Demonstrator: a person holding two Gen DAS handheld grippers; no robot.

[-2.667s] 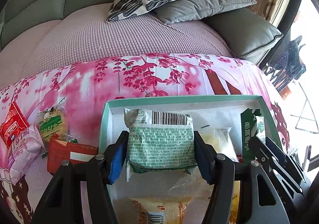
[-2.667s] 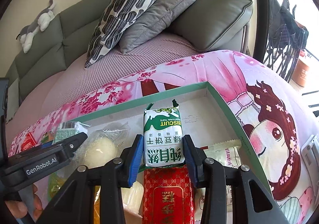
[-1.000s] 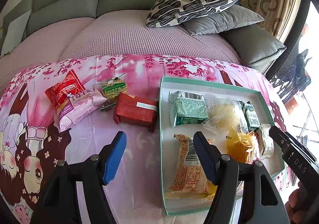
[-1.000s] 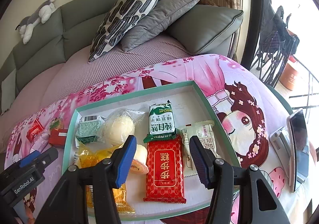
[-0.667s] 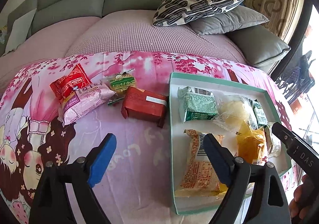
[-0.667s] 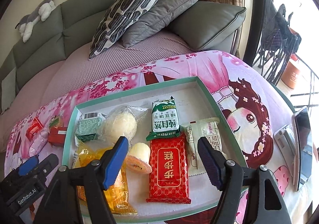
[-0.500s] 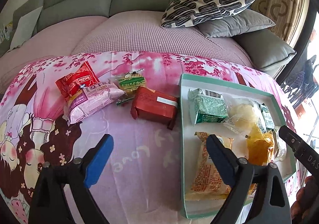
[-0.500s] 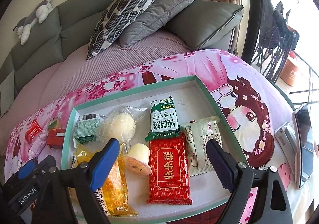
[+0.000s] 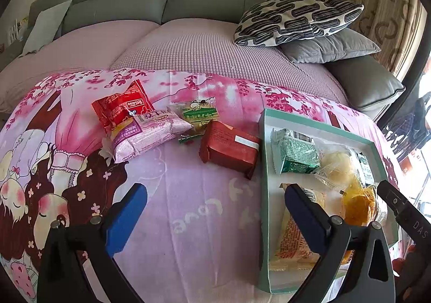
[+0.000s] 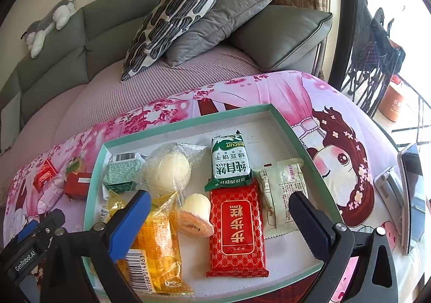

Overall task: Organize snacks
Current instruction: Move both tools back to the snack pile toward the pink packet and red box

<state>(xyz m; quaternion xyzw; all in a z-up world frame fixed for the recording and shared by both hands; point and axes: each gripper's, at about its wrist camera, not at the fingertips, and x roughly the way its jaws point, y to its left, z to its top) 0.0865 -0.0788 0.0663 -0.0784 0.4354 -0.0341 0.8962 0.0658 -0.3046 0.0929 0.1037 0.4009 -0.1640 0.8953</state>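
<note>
We see the snacks split between two spots on the pink printed cloth [image 9: 194, 222]. Outside the tray, four packets lie in a loose cluster: a dark red box-shaped packet [image 9: 229, 145] just beside the tray's left wall, a green and yellow packet [image 9: 198, 113] behind it, a pink packet [image 9: 149, 131] to its left, and a bright red packet [image 9: 121, 109] partly under the pink one. All four lie well ahead of our left gripper [image 9: 215, 211], beyond its fingertips; nothing is between its jaws, which stand spread wide over bare cloth, the right finger overlapping the tray's near left part.

Inside the teal-rimmed tray [image 10: 285, 121] we see a green foil packet [image 10: 122, 172] at the far left, a pale round bun in clear wrap [image 10: 168, 168] beside it, an upright green and white biscuit packet [image 10: 231, 165] in the middle, and a white sachet [image 10: 282, 189] to its right. Nearer to us lie a flat red packet [image 10: 237, 233], a small cup-shaped cake [image 10: 195, 215] touching its left edge, and a yellow packet [image 10: 156, 238] farther left.

Our right gripper [image 10: 218, 219] hangs above the tray's near half, its jaws opening and gripping nothing; in that view the flat red packet and the small cake fall between its fingers, while the yellow packet lies partly behind the left finger.

A phone [image 10: 412, 195] rests on the cloth, right of the tray.
</note>
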